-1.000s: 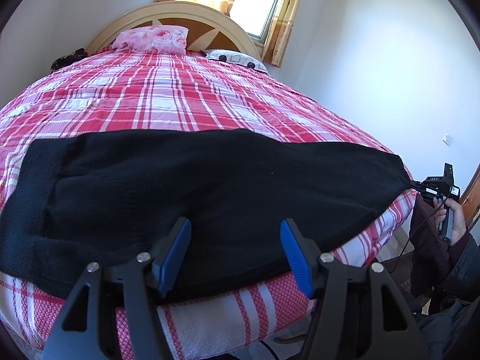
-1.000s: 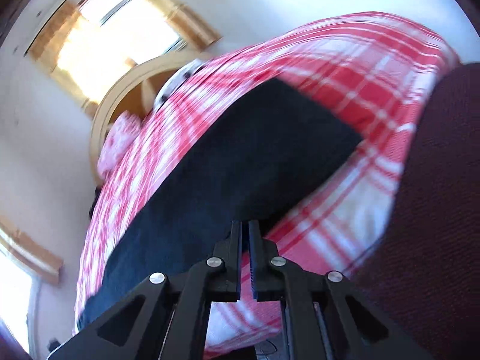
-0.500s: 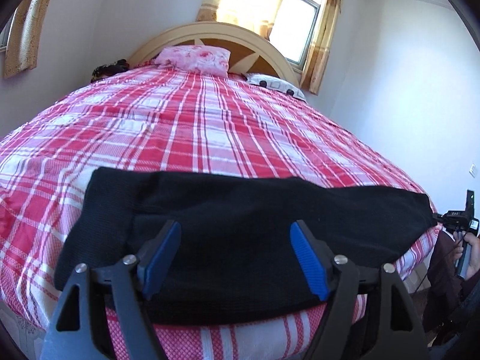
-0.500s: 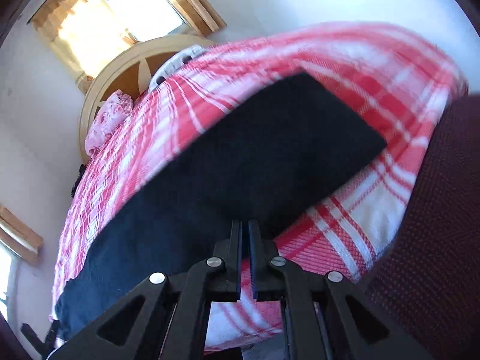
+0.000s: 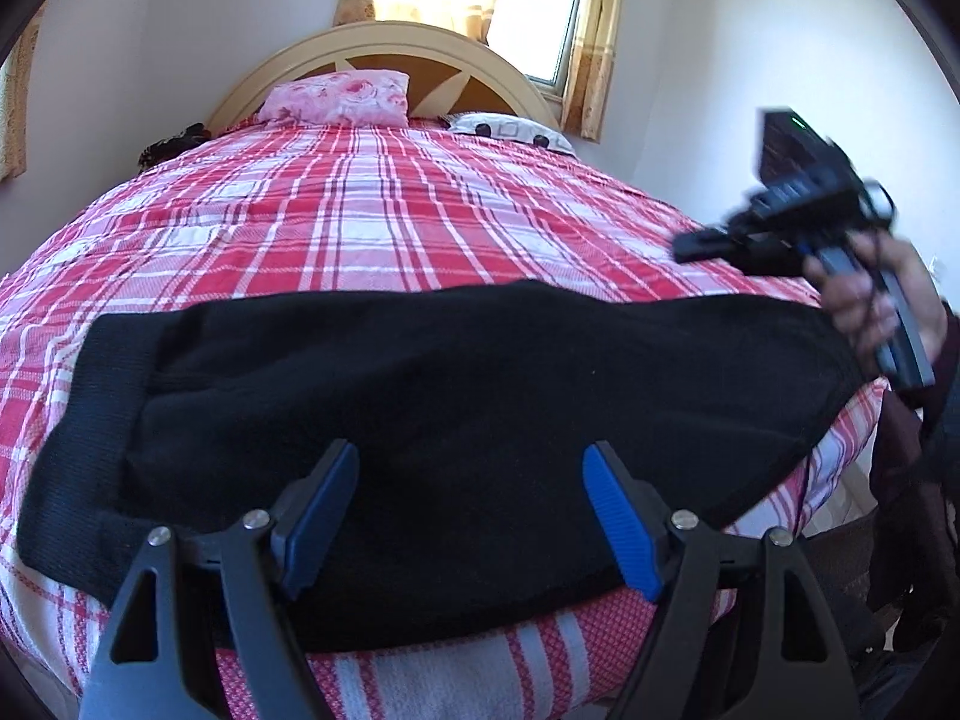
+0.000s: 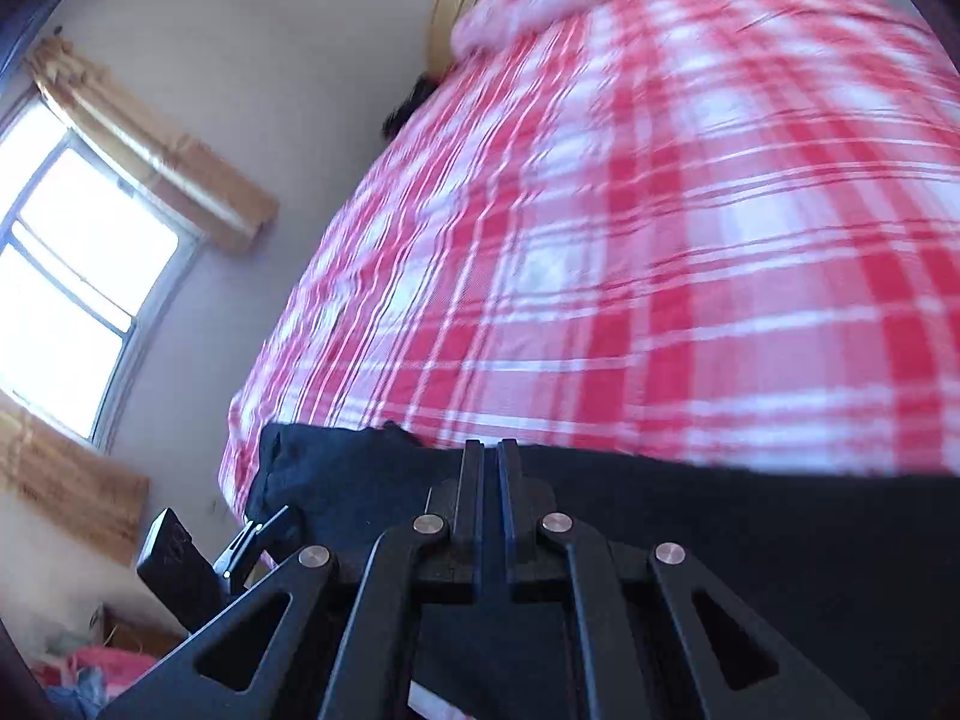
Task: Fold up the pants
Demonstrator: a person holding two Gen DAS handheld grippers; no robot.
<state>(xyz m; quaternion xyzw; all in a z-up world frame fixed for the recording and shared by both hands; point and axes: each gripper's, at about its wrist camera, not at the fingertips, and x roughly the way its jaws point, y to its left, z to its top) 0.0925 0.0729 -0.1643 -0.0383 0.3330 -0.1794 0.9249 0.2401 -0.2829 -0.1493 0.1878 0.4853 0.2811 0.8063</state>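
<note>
The black pants (image 5: pixel 456 396) lie flat across the near edge of the bed, waistband at the left, leg ends at the right. My left gripper (image 5: pixel 471 516) is open with its blue pads above the pants' near edge, holding nothing. My right gripper (image 6: pixel 490 468) is shut and empty, lifted above the pants (image 6: pixel 750 540). It also shows in the left wrist view (image 5: pixel 780 240), held in a hand over the pants' right end. The left gripper shows in the right wrist view (image 6: pixel 198 564) at the far left end of the pants.
The bed has a red and white plaid cover (image 5: pixel 384 222), a rounded wooden headboard (image 5: pixel 384 48), a pink pillow (image 5: pixel 342 97) and a white pillow (image 5: pixel 510 129). Windows with tan curtains (image 6: pixel 78 294) are on the walls. A person's dark red clothing (image 5: pixel 906 480) is at the right.
My right gripper has lifted off the pants' right end and swung to face across the bed. My left gripper has shifted closer over the pants and stays open.
</note>
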